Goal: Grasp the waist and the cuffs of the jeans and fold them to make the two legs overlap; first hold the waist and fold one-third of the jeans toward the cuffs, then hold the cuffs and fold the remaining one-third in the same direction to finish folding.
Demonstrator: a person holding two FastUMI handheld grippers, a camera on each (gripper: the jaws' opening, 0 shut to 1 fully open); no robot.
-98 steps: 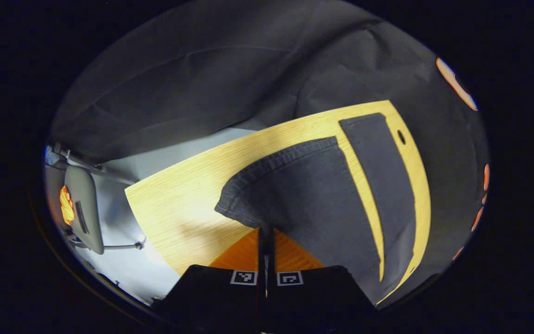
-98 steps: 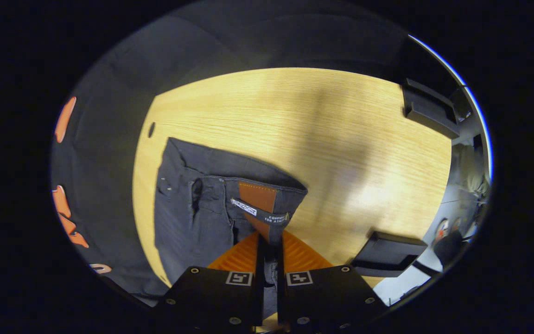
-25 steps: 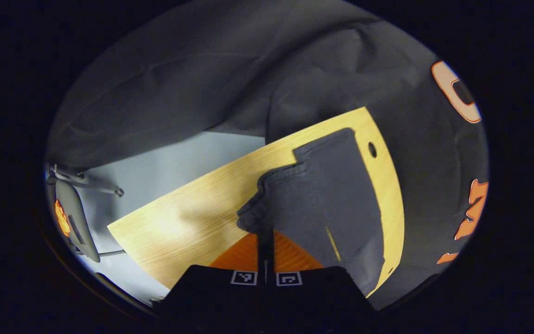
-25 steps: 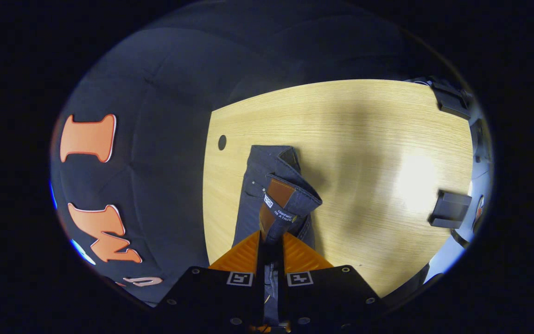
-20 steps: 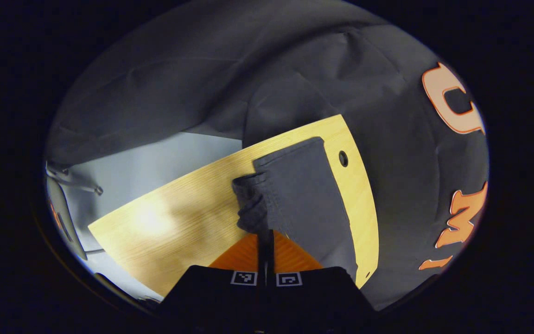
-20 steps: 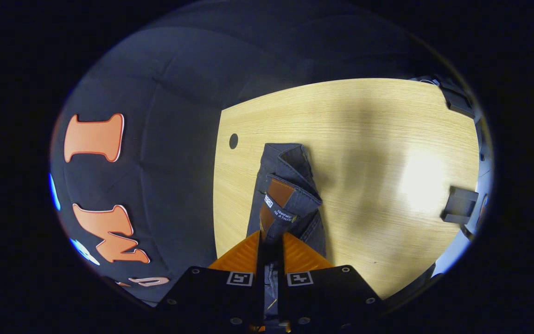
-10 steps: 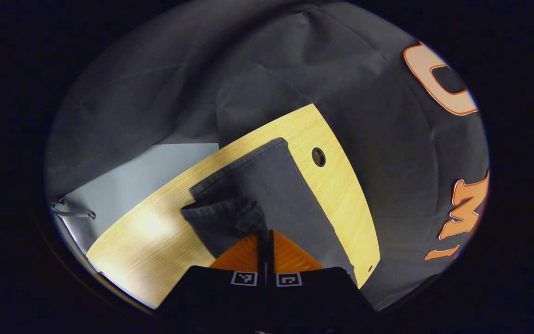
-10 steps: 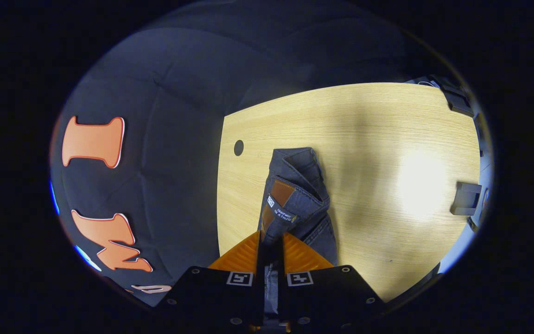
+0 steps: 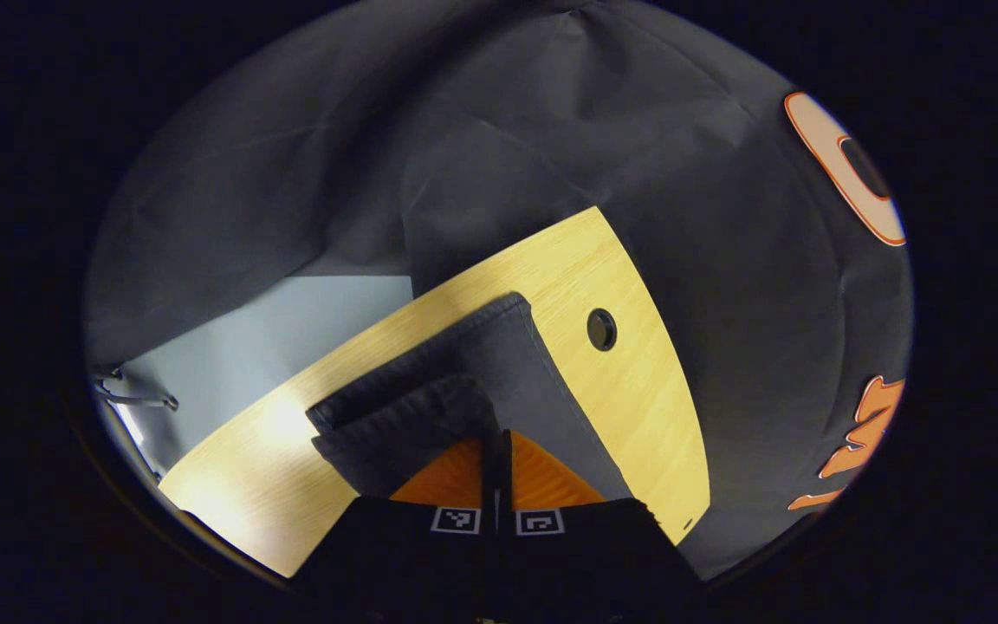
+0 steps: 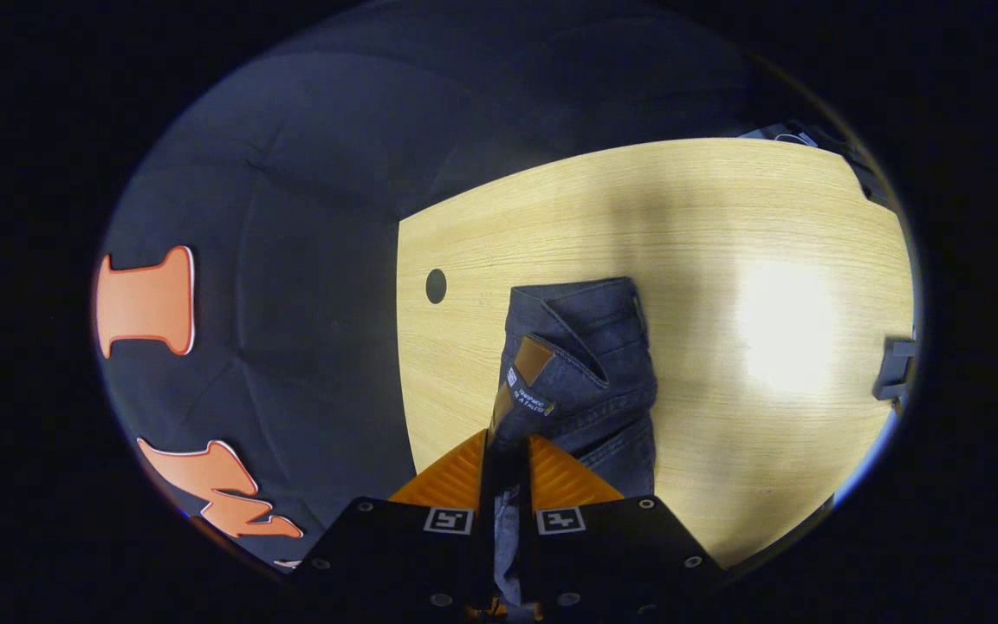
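Observation:
Dark jeans lie on a light wooden table. In the left gripper view the cuff end (image 9: 430,407) is doubled over the other leg (image 9: 542,390), and my left gripper (image 9: 496,446) is shut on the upper cuff's fabric. In the right gripper view the waist (image 10: 581,364) with its brown patch (image 10: 534,357) is folded onto itself near the table's edge. There my right gripper (image 10: 506,451) is shut on the waistband, which runs down between its fingers.
The wooden table (image 10: 724,260) stretches wide to the right of the waist, with a small round hole (image 10: 436,285) near its left edge; the same hole (image 9: 600,329) sits beside the legs. A pale floor (image 9: 274,321) lies beyond the table's far edge.
Both grippers have carried their halves across, so the near leg and waist side now lie over the other one. The fabric has sunk closer to the table over the last second.

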